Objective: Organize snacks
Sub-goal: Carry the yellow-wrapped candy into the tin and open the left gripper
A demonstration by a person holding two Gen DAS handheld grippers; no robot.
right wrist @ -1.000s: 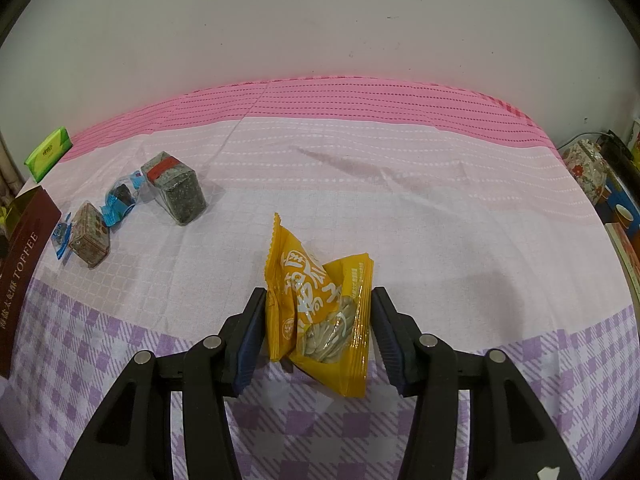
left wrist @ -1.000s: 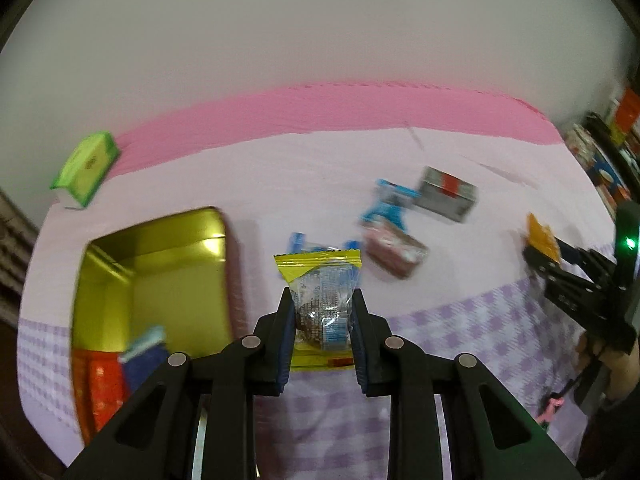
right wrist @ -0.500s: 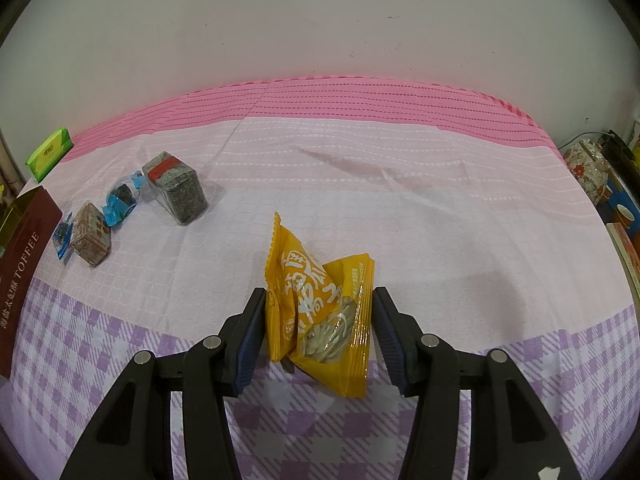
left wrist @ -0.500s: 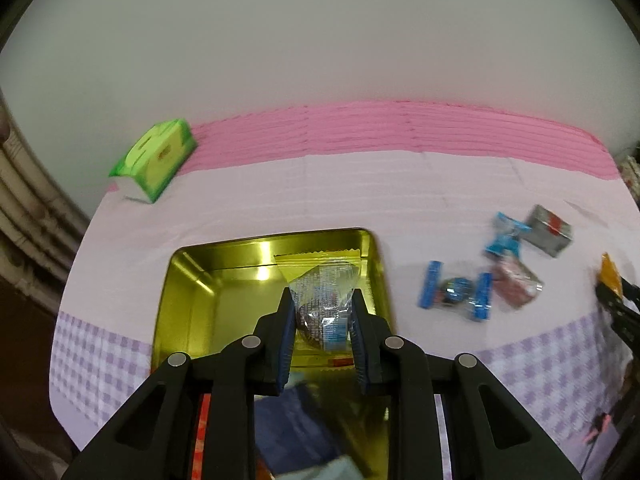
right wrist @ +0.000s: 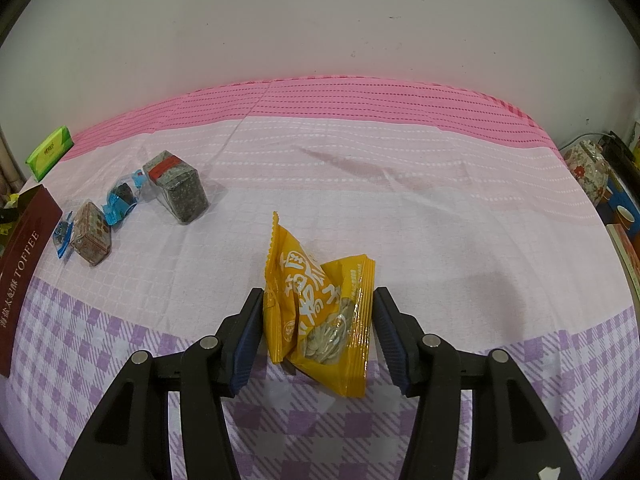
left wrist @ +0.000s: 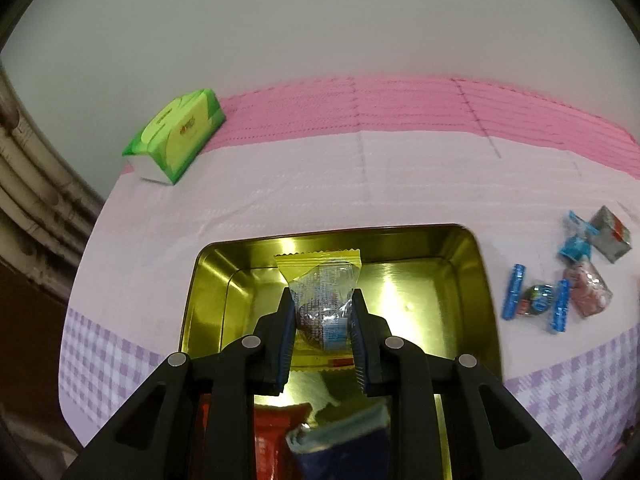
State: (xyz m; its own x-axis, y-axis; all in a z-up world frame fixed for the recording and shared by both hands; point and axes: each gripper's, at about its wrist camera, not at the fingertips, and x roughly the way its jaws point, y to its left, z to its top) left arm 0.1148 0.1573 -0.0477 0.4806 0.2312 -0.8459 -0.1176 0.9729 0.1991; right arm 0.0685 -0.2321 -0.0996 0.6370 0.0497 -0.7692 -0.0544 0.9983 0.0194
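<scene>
Swung left gripper (left wrist: 322, 312) from snack pile over to gold tin (left wrist: 474, 280); clear-and-yellow wrapped snack (left wrist: 322, 300) now hangs over tin's open middle, so I judge drop is next. Its fingers are clamped narrow on that wrapper. Right gripper (right wrist: 318, 320) unmoved, well right of tin, pads pinching orange seed packet (right wrist: 320, 312) above cloth. Three loose snacks (left wrist: 534, 300) remain just right of tin.

Gold tin (left wrist: 472, 280), green tissue pack (left wrist: 176, 136), orange snack bag (right wrist: 320, 308) — tablecloth (right wrist: 400, 184) pink-striped, then purple-checked.
</scene>
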